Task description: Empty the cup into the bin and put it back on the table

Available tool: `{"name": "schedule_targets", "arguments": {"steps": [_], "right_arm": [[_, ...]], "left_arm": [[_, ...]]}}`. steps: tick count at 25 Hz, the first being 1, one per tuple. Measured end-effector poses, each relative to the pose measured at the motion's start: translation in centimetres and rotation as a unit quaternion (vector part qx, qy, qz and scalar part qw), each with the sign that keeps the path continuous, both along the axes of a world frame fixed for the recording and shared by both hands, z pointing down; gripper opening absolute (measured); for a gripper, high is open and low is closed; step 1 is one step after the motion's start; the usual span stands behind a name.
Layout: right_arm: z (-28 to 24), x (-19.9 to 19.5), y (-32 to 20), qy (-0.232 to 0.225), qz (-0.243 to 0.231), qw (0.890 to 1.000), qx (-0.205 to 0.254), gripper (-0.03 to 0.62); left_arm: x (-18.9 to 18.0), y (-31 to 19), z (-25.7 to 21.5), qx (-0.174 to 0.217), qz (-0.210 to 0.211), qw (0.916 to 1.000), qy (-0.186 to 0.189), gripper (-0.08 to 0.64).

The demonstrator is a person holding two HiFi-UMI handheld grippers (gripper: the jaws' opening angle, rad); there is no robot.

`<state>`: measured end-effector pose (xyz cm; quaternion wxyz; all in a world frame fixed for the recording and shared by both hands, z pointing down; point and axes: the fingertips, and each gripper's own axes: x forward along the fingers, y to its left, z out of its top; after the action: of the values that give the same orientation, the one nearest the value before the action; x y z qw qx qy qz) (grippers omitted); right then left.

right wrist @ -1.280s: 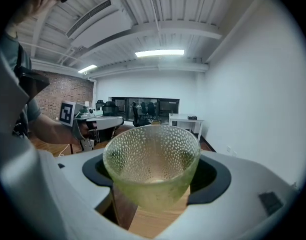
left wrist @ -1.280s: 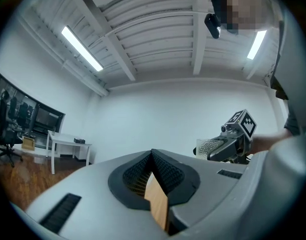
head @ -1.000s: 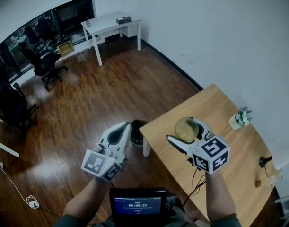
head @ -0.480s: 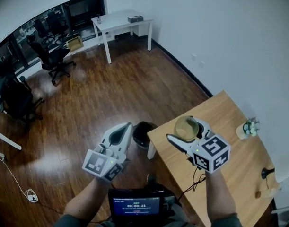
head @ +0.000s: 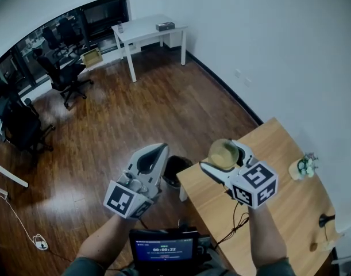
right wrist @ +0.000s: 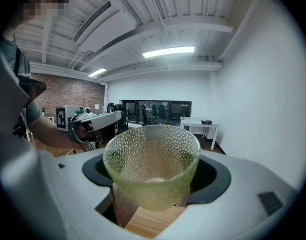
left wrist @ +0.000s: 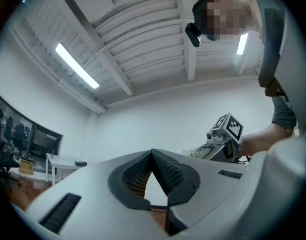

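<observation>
Carry phase, cup held over the near corner of the wooden table (head: 287, 203). Your right gripper (head: 227, 160) has its jaws spread wide and pressed on the two sides of a dimpled, greenish glass cup (right wrist: 151, 156). The cup is upright with its mouth open, lifted clear of the tabletop. What it contains cannot be made out clearly.

Your left gripper (head: 162, 149) hangs off the table's corner, above the floor. Its jaw tips are pressed together with nothing between them.

The black bin (head: 174, 169) stands on the floor just beside that same table corner, between your two grippers as the head view shows them.

Handling, as a judgement:
- **Material:** the cup looks rigid, light and breakable, so it will not yield under the pads.
- **Slipping:** its wall narrows toward the base, so a loose grip may let it slide once you tip it.
- **Surface:** the dimples should give the pads some purchase.
- **Hold:** keep it at mid-wall, below the rim, and squeeze no harder than needed.
</observation>
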<state>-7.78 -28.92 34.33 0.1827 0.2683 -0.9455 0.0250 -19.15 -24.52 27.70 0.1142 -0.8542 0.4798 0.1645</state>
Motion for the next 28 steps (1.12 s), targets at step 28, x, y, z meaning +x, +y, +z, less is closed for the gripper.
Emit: {"name": "schedule_targets", "arguments": {"steps": [28], "right_arm": [[0.3, 0.8, -9.2, -0.013, 0.031, 0.999, 0.004, 0.403]], "left_arm": [[0.0, -9.3, -2.8, 0.103, -0.028, 0.9928, -0.054, 0.0]]}}
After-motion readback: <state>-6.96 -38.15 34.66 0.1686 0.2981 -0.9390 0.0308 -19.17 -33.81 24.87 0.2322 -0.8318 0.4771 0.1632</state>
